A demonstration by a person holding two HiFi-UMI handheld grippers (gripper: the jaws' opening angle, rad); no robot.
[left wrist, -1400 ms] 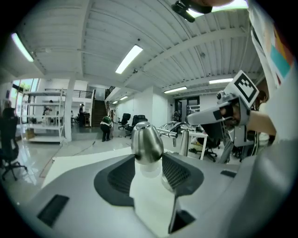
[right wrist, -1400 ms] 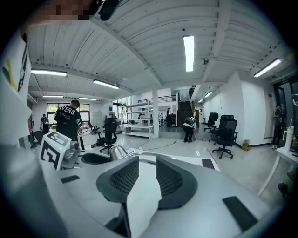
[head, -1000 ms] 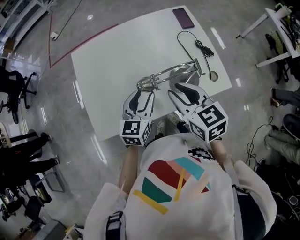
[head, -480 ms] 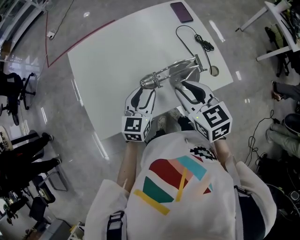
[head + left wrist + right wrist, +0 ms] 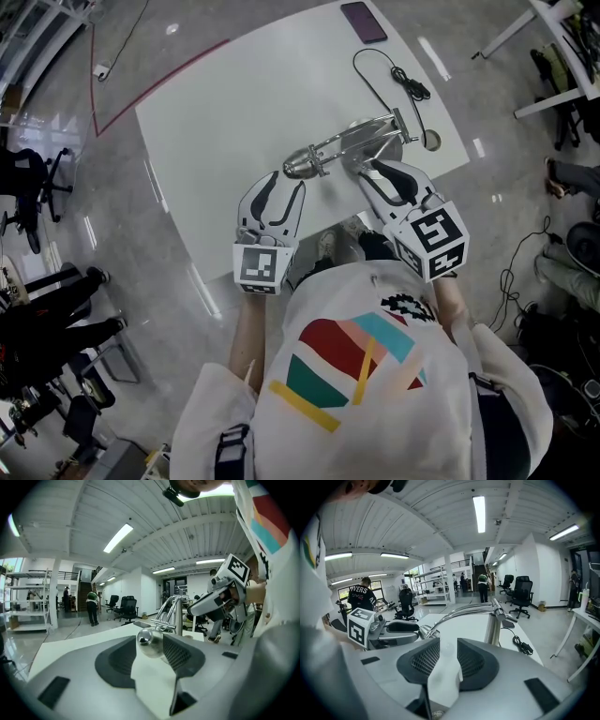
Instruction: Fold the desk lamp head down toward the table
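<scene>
The silver desk lamp (image 5: 352, 142) lies folded low over the white table (image 5: 225, 112), its arm running left from the round base to the chrome head (image 5: 300, 167). My left gripper (image 5: 284, 184) is open just short of the head, and in the left gripper view the chrome head (image 5: 149, 641) sits right in front of the jaw tips, not clamped. My right gripper (image 5: 375, 169) is open beside the base with nothing between its pads. In the right gripper view the lamp arm (image 5: 464, 611) and upright post (image 5: 492, 629) stand just past the jaws.
A purple phone (image 5: 363, 22) lies at the table's far edge, and a black cable (image 5: 394, 80) loops toward a round hole (image 5: 430, 142) by the right edge. Both grippers hang over the near table edge. Office chairs and desks stand on the floor around.
My left gripper has drawn back from the lamp head toward the table's near edge. The right gripper has hardly shifted, and the lamp arm stays folded low.
</scene>
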